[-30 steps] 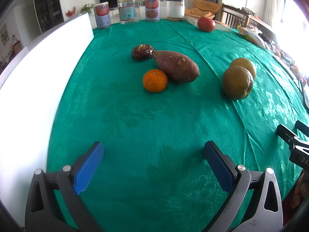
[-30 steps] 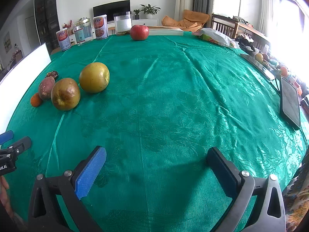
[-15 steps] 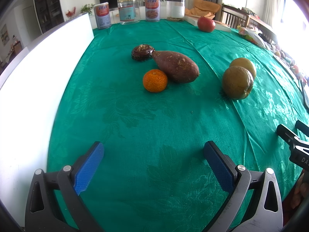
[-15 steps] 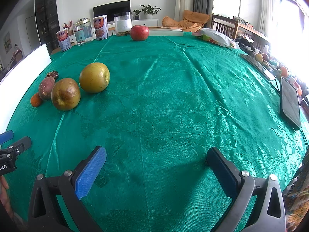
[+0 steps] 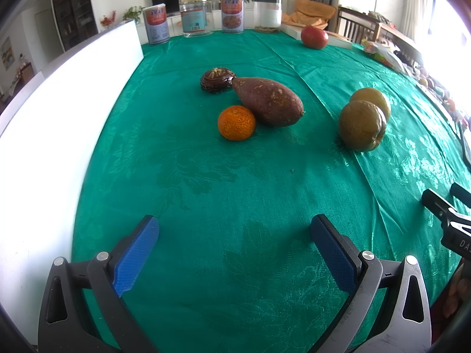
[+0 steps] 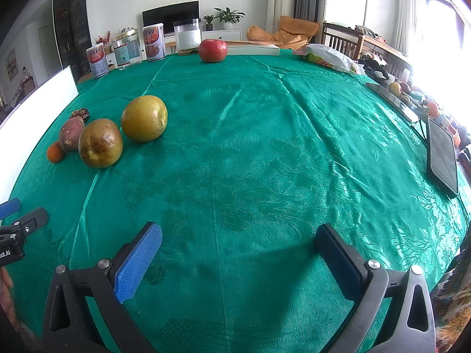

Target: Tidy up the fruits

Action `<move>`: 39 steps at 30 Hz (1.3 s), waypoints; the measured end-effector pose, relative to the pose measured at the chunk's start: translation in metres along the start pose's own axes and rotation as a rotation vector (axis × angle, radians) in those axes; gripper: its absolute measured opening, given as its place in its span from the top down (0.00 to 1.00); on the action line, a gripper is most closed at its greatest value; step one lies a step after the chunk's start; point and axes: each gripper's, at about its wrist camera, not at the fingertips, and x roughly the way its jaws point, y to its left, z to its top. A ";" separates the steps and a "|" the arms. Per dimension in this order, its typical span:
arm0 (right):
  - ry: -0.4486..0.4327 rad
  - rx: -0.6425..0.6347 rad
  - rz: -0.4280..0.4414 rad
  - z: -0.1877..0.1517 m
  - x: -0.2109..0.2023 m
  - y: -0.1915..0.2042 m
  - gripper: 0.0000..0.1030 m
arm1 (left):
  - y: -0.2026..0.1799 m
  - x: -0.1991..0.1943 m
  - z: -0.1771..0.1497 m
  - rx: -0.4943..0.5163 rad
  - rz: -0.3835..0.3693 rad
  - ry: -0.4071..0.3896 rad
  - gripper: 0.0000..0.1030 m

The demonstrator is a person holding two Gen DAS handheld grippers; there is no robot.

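Both my claws, left point(image 5: 234, 242) and right point(image 6: 238, 245), gaped wide, empty, above surface point(image 5: 206, 182). Risk: orange point(image 5: 236, 123) touched sweet potato point(image 5: 269, 101); sloppy grab could nudge both.

on the counter point(image 5: 206, 194), counted from the sweet potato point(image 5: 269, 101): one sweet potato; one orange point(image 5: 236, 122) touching its near side; one dark brown ridged fruit point(image 5: 217, 80) at its far tip. two yellow-brown pears to its right — the near pear point(image 5: 361, 125) and the far pear point(image 5: 373, 99), close together. one red apple point(image 5: 314, 37) well beyond. four jars or tins point(image 5: 232, 13) along the far edge. two tools — the left tool point(image 5: 234, 234) and the right tool point(image 6: 238, 242).
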 end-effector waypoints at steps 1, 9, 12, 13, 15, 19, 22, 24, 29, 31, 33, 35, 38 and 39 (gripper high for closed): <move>0.000 0.000 0.000 0.000 0.000 0.000 0.00 | 0.000 0.000 0.000 0.000 0.000 0.000 0.01; -0.001 0.000 0.000 0.000 0.000 0.000 0.00 | 0.000 0.000 0.000 0.000 0.000 -0.001 0.01; -0.001 0.000 0.000 0.000 0.000 0.000 0.00 | 0.000 0.000 0.000 0.000 0.000 -0.001 0.01; -0.001 0.000 0.000 0.000 0.000 0.000 0.00 | 0.000 0.000 0.000 0.000 0.000 -0.001 0.01; -0.001 -0.001 0.000 0.000 0.000 0.000 0.00 | 0.000 0.000 0.000 0.000 0.000 -0.001 0.01; -0.002 -0.001 0.000 -0.001 0.000 0.000 0.00 | 0.000 0.000 0.000 0.000 0.001 -0.001 0.01; -0.002 -0.001 0.000 -0.001 0.000 0.000 0.00 | 0.000 0.000 0.000 0.000 0.001 -0.001 0.01; -0.003 -0.001 0.000 -0.001 0.000 0.000 0.00 | 0.000 0.000 -0.001 0.000 0.001 -0.001 0.01; -0.003 -0.001 0.000 -0.001 0.000 0.001 0.00 | 0.000 0.000 0.000 -0.001 -0.004 0.002 0.01; -0.003 -0.001 0.000 -0.001 0.000 0.001 0.00 | 0.002 0.000 0.000 0.008 -0.020 0.009 0.01; -0.004 -0.001 0.000 -0.001 0.000 0.001 0.00 | 0.005 -0.002 -0.001 0.035 -0.050 0.019 0.00; -0.004 -0.002 0.002 -0.001 0.000 0.001 0.00 | 0.009 -0.005 -0.001 0.058 -0.079 0.044 0.01; -0.004 -0.004 0.003 -0.001 0.000 0.001 0.00 | 0.023 -0.010 0.008 0.006 -0.163 0.054 0.02; -0.004 -0.004 0.003 0.000 0.000 0.001 0.00 | 0.028 -0.010 0.014 -0.017 -0.174 0.051 0.02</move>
